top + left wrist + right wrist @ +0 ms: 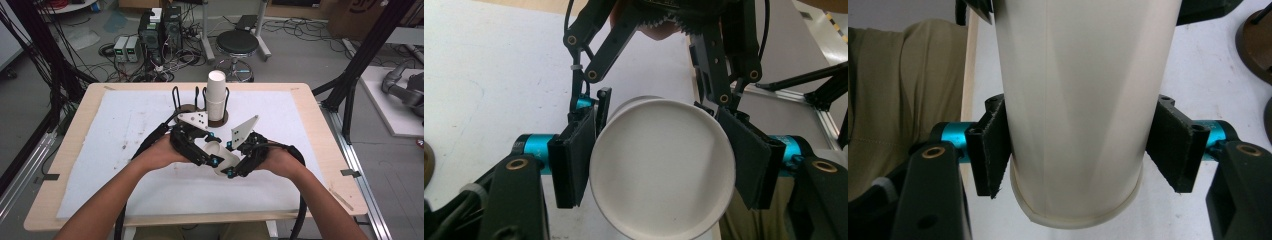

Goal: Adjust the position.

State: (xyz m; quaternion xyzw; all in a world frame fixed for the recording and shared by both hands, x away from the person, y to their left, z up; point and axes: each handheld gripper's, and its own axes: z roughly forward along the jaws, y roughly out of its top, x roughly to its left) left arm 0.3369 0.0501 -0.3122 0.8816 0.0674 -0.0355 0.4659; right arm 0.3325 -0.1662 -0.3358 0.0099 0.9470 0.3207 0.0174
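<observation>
A white paper cup (221, 156) lies on its side just above the white mat, held between both grippers near the middle of the table. My left gripper (214, 149) comes in from the left and is shut on the cup's closed bottom end (661, 170); its pads (574, 160) press both sides. My right gripper (230, 160) comes in from the right and is shut on the cup wall near the rolled rim (1073, 100); its pads (990, 150) pinch the wall. In the left gripper view, the right gripper (651, 97) clamps the cup farther along.
A tall stack of white cups (216, 95) stands in a black wire holder (187, 102) on brown bases at the back of the white mat (125, 150). The wooden table edge (200, 219) is close to the person. A stool (237, 45) and cables lie beyond.
</observation>
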